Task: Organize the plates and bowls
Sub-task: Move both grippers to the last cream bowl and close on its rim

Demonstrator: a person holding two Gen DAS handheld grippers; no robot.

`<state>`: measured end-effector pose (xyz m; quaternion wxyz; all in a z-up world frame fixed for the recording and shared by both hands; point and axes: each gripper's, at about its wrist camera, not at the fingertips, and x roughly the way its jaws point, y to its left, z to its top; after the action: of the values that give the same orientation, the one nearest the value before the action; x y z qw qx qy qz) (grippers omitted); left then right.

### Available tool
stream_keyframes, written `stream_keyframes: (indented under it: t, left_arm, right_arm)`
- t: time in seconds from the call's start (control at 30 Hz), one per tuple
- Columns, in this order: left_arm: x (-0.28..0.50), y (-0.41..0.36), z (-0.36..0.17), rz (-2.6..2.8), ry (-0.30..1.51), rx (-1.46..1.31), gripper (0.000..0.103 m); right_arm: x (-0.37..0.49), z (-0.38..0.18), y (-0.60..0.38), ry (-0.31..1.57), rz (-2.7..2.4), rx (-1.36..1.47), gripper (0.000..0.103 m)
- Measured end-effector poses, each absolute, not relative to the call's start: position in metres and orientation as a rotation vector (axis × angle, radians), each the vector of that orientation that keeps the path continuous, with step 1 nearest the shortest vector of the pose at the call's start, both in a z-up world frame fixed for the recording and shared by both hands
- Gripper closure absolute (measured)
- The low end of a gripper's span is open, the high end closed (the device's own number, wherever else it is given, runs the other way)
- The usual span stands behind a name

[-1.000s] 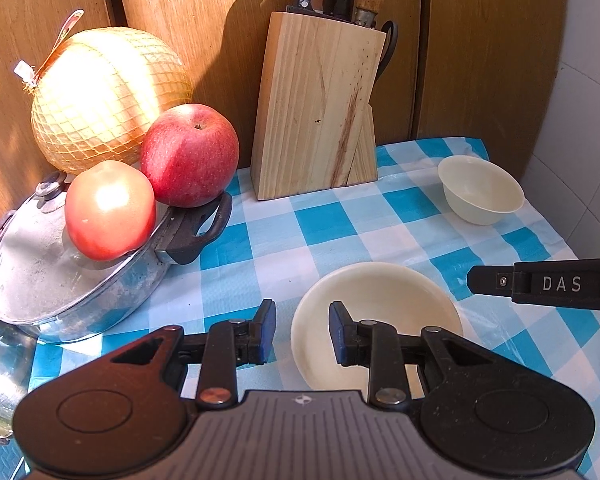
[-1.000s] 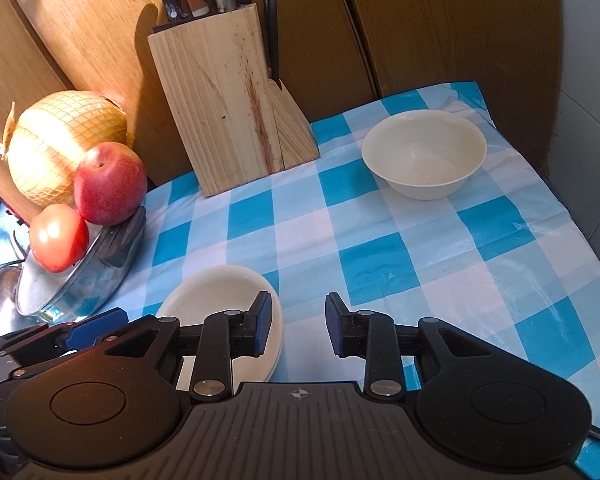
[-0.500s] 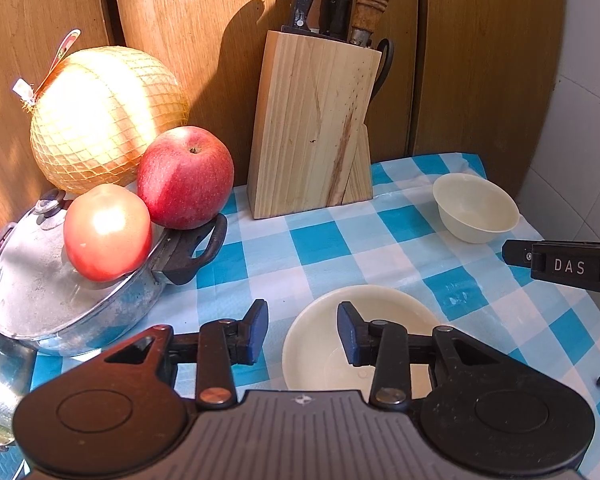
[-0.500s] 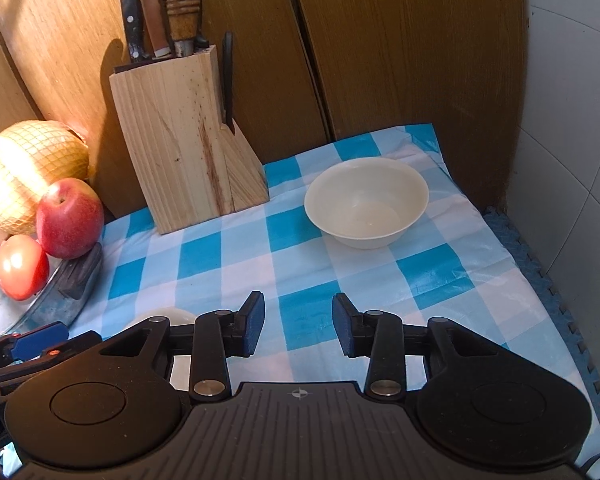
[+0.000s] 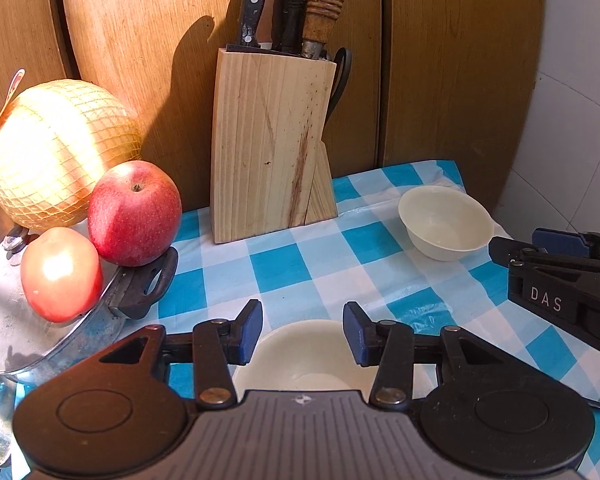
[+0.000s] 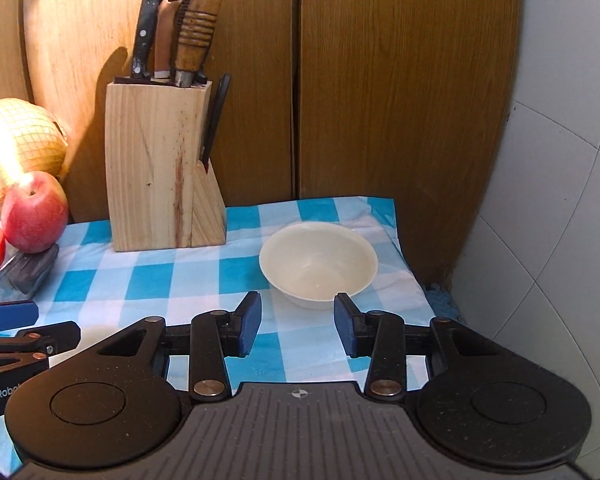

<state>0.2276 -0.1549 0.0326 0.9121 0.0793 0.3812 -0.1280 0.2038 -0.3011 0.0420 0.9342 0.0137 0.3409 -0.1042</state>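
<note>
A shallow cream plate (image 5: 300, 356) lies on the blue-checked cloth (image 5: 284, 272), just under and behind my left gripper (image 5: 302, 334). Its jaws are opening and nothing is between the pads. A cream bowl (image 6: 318, 264) stands upright near the cloth's far right corner. My right gripper (image 6: 296, 324) is open, empty and pointed at the bowl, a little short of its near rim. From the left wrist, the bowl (image 5: 444, 222) shows at the right, with the right gripper (image 5: 516, 244) beside it. In the right wrist view only a sliver of the plate (image 6: 88, 338) shows.
A wooden knife block (image 5: 272, 144) stands against the wood-panelled back wall. At the left a lidded steel pot (image 5: 12, 320) carries a tomato (image 5: 60, 276), an apple (image 5: 134, 212) and a netted pomelo (image 5: 60, 152). A white tiled wall (image 6: 560, 200) bounds the table's right edge.
My left gripper's jaws have widened and it has drawn back and up, so the plate sits lower in its view. My right gripper has swung from the plate side towards the bowl and opened wider.
</note>
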Motion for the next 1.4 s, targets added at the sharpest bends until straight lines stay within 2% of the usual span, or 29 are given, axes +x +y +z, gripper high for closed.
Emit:
stream_keyframes:
  t: [0.27, 0.5, 1.13, 1.3, 1.4]
  left_arm:
    - [0.249, -0.181, 0.035, -0.272, 0.804, 0.187, 0.063]
    - [0.27, -0.201, 0.032, -0.271, 0.833, 0.166, 0.063]
    - [0.334, -0.264, -0.024, -0.276, 0.985, 0.059, 0.063]
    - [0.342, -0.269, -0.032, -0.26, 0.996, 0.055, 0.063]
    - [0.343, -0.27, -0.037, -0.251, 1.002, 0.064, 0.063]
  right_arm:
    - [0.209, 0.04, -0.315, 0.691, -0.24, 0.003, 0.053]
    - [0.224, 0.04, -0.35, 0.707, -0.238, 0.143, 0.049]
    - [0.279, 0.002, -0.424, 0.801, -0.248, 0.441, 0.048]
    - [0.294, -0.007, -0.422, 0.818, -0.219, 0.46, 0.048]
    - [0.301, -0.012, -0.42, 0.837, -0.215, 0.439, 0.053]
